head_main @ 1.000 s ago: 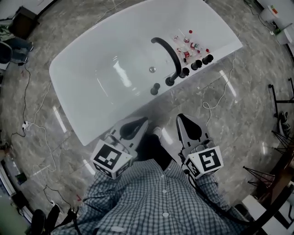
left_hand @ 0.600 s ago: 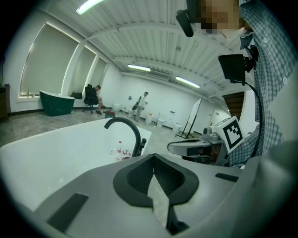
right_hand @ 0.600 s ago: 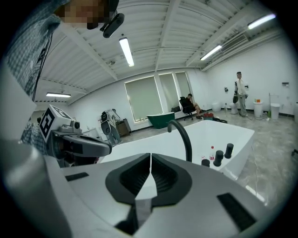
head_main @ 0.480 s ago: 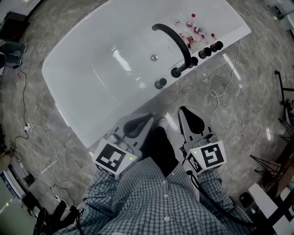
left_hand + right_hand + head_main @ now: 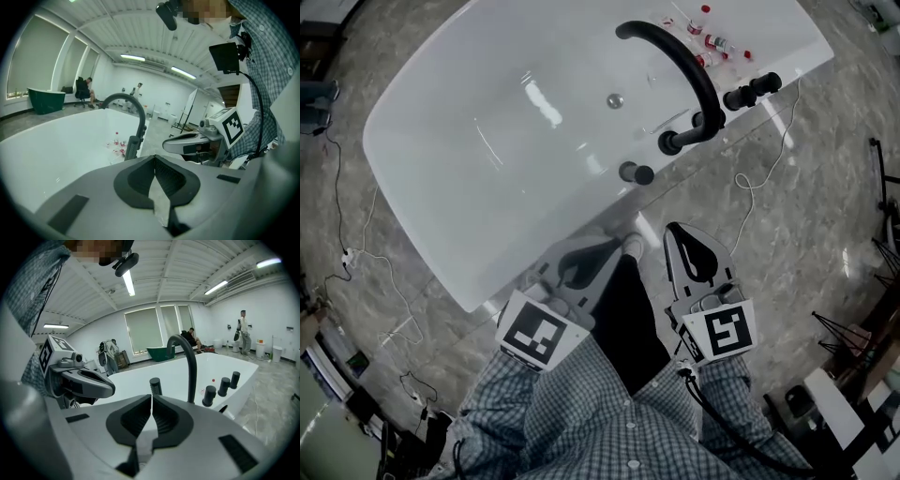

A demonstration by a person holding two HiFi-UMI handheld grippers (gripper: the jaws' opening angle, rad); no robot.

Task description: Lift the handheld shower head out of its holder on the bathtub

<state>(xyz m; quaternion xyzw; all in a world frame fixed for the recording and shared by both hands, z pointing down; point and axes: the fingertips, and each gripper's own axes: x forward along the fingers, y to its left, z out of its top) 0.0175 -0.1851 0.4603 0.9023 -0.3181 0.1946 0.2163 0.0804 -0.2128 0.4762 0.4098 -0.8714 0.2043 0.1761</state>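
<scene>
The handheld shower head [image 5: 635,172] is a short black cylinder that stands upright in its holder on the near rim of the white bathtub [image 5: 441,122]; it also shows as a ribbed black post [image 5: 155,386]. Beside it rises the black arched spout [image 5: 675,66]. My left gripper [image 5: 611,246] and right gripper [image 5: 674,231] hang side by side over the floor, short of the rim. Both are shut with nothing between the pads. Each shows in the other's view, the right gripper [image 5: 165,145] and the left gripper [image 5: 112,391].
Black knobs [image 5: 752,92] line the rim to the spout's right. Small red-capped bottles [image 5: 711,41] lie at the tub's far corner. The drain [image 5: 615,99] sits in the basin. A white cable [image 5: 759,178] trails over the marble floor. People stand in the far room.
In the head view the tub has slid upward and grown larger, and the spout and shower head sit nearer. Both grippers stay shut, side by side in front of the shirt.
</scene>
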